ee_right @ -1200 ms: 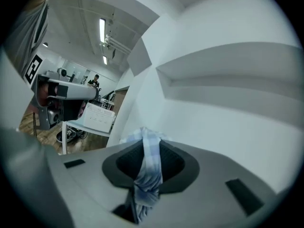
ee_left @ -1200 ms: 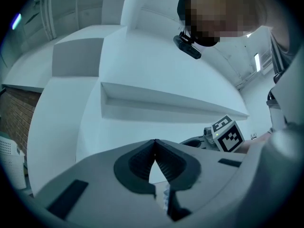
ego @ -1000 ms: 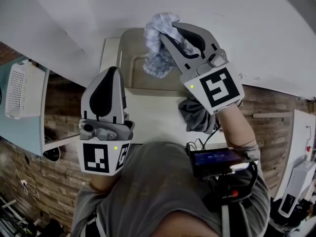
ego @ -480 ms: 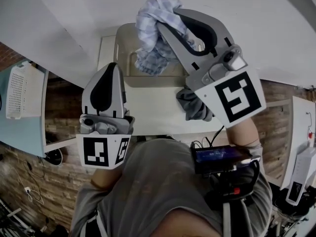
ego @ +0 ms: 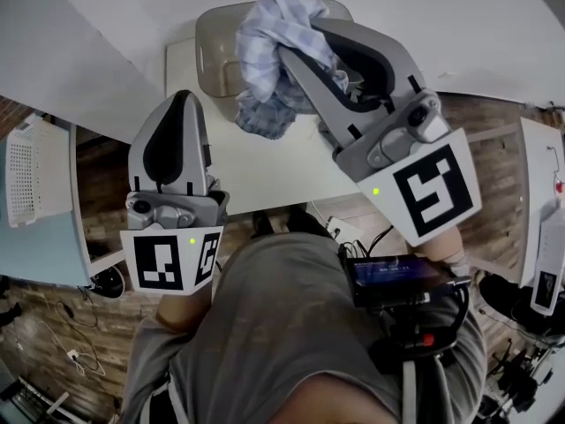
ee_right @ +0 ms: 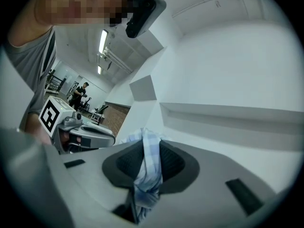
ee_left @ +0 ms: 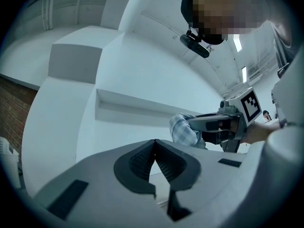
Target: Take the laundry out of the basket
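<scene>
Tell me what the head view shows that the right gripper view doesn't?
Only the head view shows the basket and the white table. Only the right gripper view shows the fingers pinching the blue checked cloth up close, plus ceiling lights. Both show that cloth, the right gripper holding it, and the left gripper.

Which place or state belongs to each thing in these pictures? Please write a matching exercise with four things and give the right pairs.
Things:
1. left gripper
2. right gripper
3. checked cloth
4. basket

Places or states:
a. stands at the far end of the white table
b. shut, with nothing between its jaws
c. hangs in the air, lifted up
d. shut on fabric

Right pairs: 1-b, 2-d, 3-c, 4-a.
</scene>
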